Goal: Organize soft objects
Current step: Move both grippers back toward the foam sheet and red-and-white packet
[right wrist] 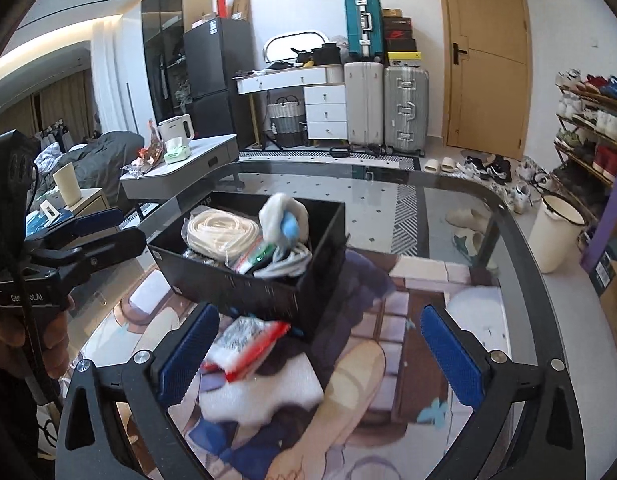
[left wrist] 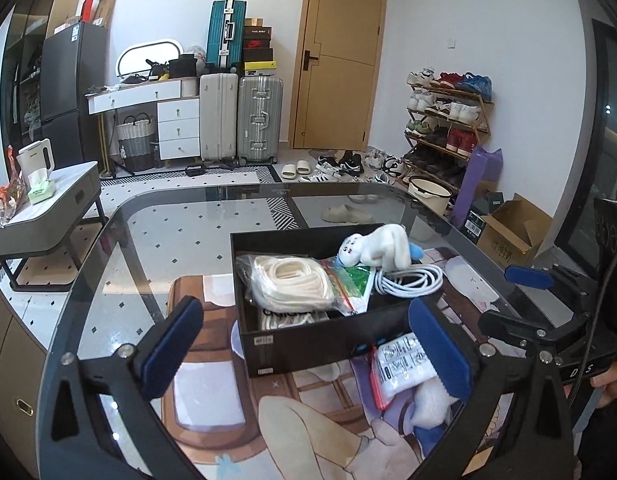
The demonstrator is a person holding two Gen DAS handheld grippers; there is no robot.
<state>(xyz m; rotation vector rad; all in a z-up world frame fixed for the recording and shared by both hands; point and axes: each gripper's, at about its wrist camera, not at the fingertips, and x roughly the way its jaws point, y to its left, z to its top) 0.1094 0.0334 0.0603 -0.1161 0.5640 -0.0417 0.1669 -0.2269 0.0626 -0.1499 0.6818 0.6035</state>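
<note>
Black box [left wrist: 308,344] — stuffed; soft white things

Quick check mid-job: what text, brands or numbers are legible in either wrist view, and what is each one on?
"S S", partly read: white sock in the black box.
"adidas", partly covered: item under the bagged rope.
"Ge...oLAI", cable across it: left gripper body.
"D S": right gripper body.
Too small or blurred: box barcode sticker, zip bag print, stacked shoeboxes.
</note>
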